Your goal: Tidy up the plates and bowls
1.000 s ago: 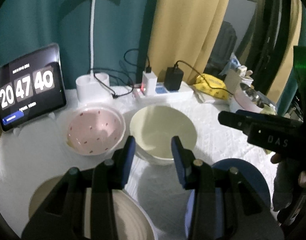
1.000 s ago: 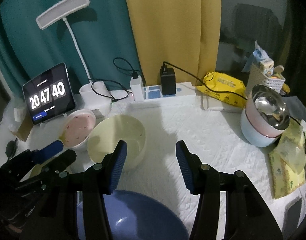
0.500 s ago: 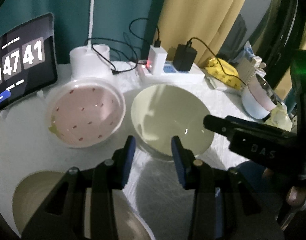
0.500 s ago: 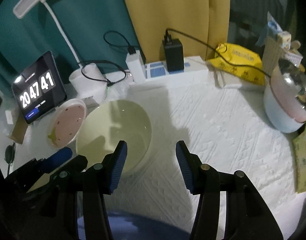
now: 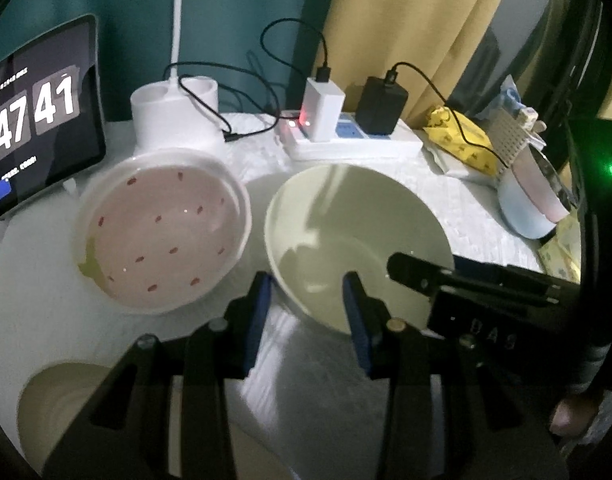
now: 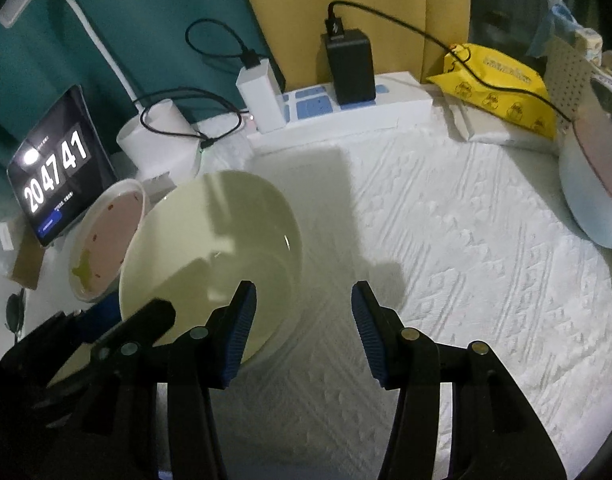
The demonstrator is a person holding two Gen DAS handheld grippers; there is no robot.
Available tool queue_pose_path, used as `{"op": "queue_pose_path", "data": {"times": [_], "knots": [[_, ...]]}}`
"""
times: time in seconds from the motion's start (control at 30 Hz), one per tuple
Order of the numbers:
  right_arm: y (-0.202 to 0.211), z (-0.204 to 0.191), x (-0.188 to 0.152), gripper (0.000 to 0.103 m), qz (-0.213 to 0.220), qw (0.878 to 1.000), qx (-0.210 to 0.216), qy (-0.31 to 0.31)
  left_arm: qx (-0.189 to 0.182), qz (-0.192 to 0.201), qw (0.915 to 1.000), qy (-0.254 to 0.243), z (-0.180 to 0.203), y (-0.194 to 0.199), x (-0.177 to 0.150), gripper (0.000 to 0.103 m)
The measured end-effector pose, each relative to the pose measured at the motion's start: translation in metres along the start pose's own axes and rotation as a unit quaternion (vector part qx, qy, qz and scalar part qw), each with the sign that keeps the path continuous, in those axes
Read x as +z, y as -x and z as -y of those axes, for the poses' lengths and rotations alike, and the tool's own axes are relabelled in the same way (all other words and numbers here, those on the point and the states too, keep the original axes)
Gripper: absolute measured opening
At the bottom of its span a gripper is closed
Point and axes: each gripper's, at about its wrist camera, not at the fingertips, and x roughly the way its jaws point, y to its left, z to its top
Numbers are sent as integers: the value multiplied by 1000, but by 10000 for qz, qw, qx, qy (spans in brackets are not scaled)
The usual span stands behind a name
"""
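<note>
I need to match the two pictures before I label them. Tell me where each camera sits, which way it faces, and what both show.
Left wrist: sits on the left tongs, looking forward and down at the pink bowl and cream bowl; its own open fingers straddle the cream bowl's near rim, and the right tongs reach in from the right.
Right wrist: sits on the right tongs, looking forward and down at the white cloth; its own open fingers and the left tongs show.
Shared: both bowls, clock tablet, power strip.

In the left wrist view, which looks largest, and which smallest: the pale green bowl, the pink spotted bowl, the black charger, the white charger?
1. Pale green bowl and pink spotted bowl: alike, not ranked.
2. Black charger and white charger: alike; both are farther from the camera.
</note>
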Motion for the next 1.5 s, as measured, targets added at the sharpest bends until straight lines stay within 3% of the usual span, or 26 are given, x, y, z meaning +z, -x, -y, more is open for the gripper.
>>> {"op": "queue_pose_path", "data": {"times": [0.03, 0.1, 0.57, 0.8, 1.5], "knots": [[0, -2, 0, 46, 21, 10000, 32, 59, -30, 27, 10000, -4, 0, 0, 0, 38], [0, -10, 0, 30, 53, 9997, 43, 248, -43, 64, 10000, -41, -1, 0, -1, 37], [10, -14, -2, 20, 257, 9989, -196, 337, -207, 132, 9997, -35, -5, 10, -6, 33], [27, -16, 0, 18, 466, 9983, -101, 340, -171, 411, 9990, 19, -5, 26, -6, 24], [91, -28, -11, 17, 1004, 9945, -2, 296, -282, 973, 9948, -103, 4, 84, -12, 22]]}}
